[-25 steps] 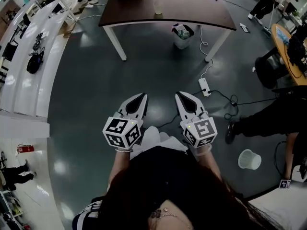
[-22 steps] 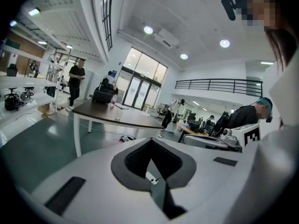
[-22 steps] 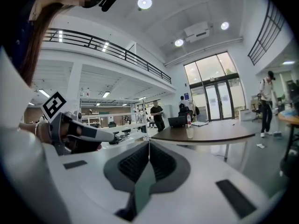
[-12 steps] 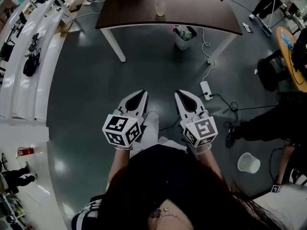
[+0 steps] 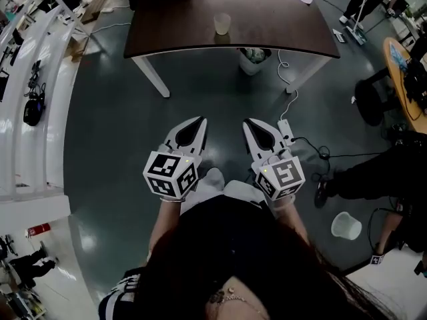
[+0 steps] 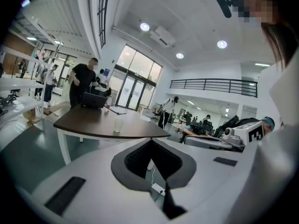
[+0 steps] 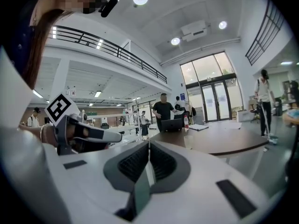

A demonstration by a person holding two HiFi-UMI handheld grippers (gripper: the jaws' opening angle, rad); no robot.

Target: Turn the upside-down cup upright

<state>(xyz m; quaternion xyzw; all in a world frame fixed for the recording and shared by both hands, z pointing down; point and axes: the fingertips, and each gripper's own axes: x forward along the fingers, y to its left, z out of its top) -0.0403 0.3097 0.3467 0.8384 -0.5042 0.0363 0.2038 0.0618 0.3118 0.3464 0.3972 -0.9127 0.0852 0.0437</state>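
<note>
A translucent cup [image 5: 222,23] stands near the front edge of a dark brown table [image 5: 173,25], far ahead of both grippers. It also shows as a small cup [image 6: 117,125] in the left gripper view and faintly as the cup [image 7: 188,142] in the right gripper view. Whether its mouth faces down I cannot tell at this distance. My left gripper [image 5: 198,121] and right gripper [image 5: 247,122] are held side by side at waist height over the floor. Both are shut and empty, their jaws meeting at the left gripper tips [image 6: 150,141] and the right gripper tips [image 7: 148,143].
A waste bin [image 5: 253,53] sits under the table, and a power strip [image 5: 285,121] with cables lies on the floor ahead right. A white bucket [image 5: 346,225] and a seated person's legs [image 5: 373,172] are at right. A laptop [image 6: 94,99] and a standing person [image 6: 83,80] are at the table's far side.
The table and cup have come nearer and lower in the head view as the person walks toward them. Both grippers stay shut and side by side.
</note>
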